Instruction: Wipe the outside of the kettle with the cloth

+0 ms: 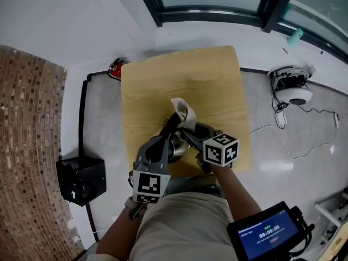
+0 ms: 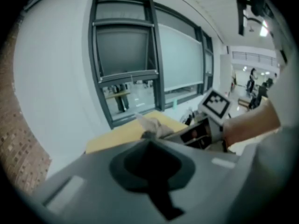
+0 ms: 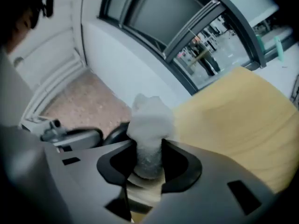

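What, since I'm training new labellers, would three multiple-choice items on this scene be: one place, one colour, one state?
1. Where on the table is the kettle? A far edge; B near edge; C far left corner.
2. What colour is the cloth? A red; B white; C blue.
3. How is the right gripper? A open, empty; B shut on the kettle; C shut on the cloth.
Answers: B, it stands by the person's side; B, the wad is white; C, the cloth is clamped in it.
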`<move>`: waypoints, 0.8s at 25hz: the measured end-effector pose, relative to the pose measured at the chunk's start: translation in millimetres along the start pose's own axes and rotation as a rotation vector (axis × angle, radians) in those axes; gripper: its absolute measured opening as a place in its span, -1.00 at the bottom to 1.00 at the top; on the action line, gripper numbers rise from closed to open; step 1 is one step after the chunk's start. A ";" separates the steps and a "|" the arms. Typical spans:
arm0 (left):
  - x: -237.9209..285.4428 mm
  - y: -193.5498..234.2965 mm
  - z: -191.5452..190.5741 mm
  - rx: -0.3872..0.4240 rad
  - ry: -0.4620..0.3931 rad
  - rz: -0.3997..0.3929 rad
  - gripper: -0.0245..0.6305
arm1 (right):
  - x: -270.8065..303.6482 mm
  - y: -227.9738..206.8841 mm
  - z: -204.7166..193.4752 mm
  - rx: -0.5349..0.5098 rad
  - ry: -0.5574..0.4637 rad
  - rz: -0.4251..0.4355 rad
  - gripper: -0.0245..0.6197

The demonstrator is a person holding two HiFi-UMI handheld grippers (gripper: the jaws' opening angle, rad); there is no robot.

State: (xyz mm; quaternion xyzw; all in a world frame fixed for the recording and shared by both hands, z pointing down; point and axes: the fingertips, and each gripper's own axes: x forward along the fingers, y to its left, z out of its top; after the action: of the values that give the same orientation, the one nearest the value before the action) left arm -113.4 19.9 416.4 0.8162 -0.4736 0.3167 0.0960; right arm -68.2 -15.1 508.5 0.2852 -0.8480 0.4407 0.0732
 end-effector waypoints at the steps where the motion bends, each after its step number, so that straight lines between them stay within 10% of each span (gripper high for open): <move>1: 0.7 0.3 -0.3 -0.010 0.003 -0.011 -0.96 | -0.3 4.8 5.3 -0.014 -0.040 0.014 -0.46; 5: -0.5 0.7 -2.5 -0.017 0.006 -0.030 -0.96 | 19.6 -53.9 -47.5 0.037 0.162 -0.167 -0.47; 9: -0.5 1.3 -2.2 0.002 -0.008 -0.014 -0.96 | -10.8 19.7 -4.4 -0.041 -0.033 0.062 -0.48; 14: -2.7 0.3 -3.0 0.010 -0.002 -0.030 -0.96 | -11.3 -40.7 -78.6 0.194 0.067 -0.134 -0.48; 18: -0.5 1.7 -1.1 0.002 -0.005 -0.050 -0.96 | -39.6 40.1 -23.0 0.075 -0.211 0.116 -0.48; 20: -0.7 1.9 -3.4 0.005 -0.003 -0.037 -0.96 | -31.5 11.1 -48.2 0.206 -0.191 0.055 -0.48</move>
State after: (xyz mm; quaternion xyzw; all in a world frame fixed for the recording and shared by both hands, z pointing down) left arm -116.7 20.9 418.4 0.8256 -0.4577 0.3148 0.0993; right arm -54.3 41.1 517.8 0.3084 -0.8089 0.4982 -0.0495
